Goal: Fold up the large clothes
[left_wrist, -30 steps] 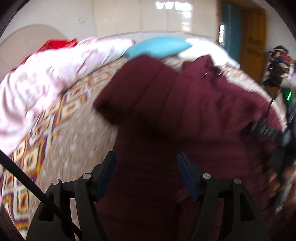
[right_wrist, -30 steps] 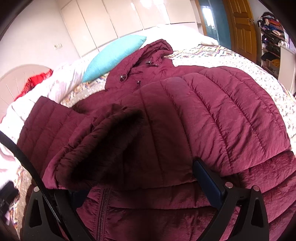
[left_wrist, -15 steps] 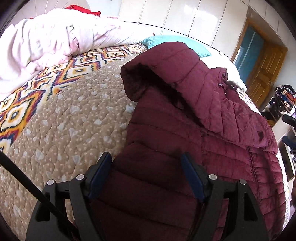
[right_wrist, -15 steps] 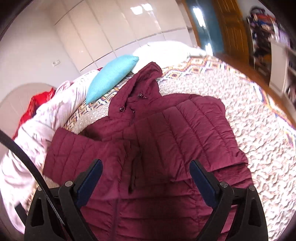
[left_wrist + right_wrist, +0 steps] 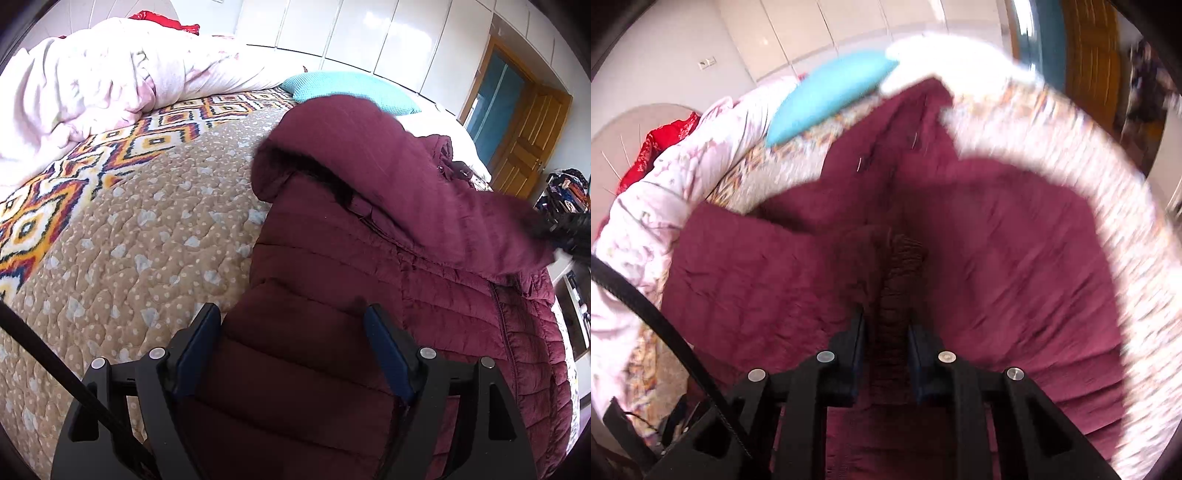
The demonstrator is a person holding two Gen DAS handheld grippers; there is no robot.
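Right gripper (image 5: 884,325): jaws closing, nearly together, pinching a ribbed dark-maroon cuff (image 5: 903,280) of the quilted jacket (image 5: 1015,266). Cuff sits right between the pads, fabric bunched up from them. View heavily motion-blurred.

Left gripper (image 5: 291,332): jaws spread wide over the jacket's lower panel (image 5: 295,369); padded fabric lies between the blue pads (image 5: 194,343), but whether they press on it I cannot tell — looks like straddling, not a grip.

Outward: maroon puffer jacket lies on the bed quilt (image 5: 129,240), hood toward the far pillows. In the left view one sleeve (image 5: 369,147) is already swung across the body, its dark-lined cuff opening (image 5: 295,162) facing the quilt side; the far end of that sleeve runs off blurred toward the right edge. Zipper line (image 5: 500,314) visible down the front.

Progress, my read: early-to-mid. Jacket laid out flat, sleeve fold-in under way; the body is not yet folded in half or in thirds. Left: lay the pinched cuff down, deal with the other sleeve if loose, fold the hood, fold the body.

Around: teal pillow (image 5: 351,88), pink duvet (image 5: 92,81), red cloth (image 5: 661,151), white wardrobe doors (image 5: 369,33), wooden door (image 5: 528,140).

Writing/brands: none readable; no label seen on the jacket.
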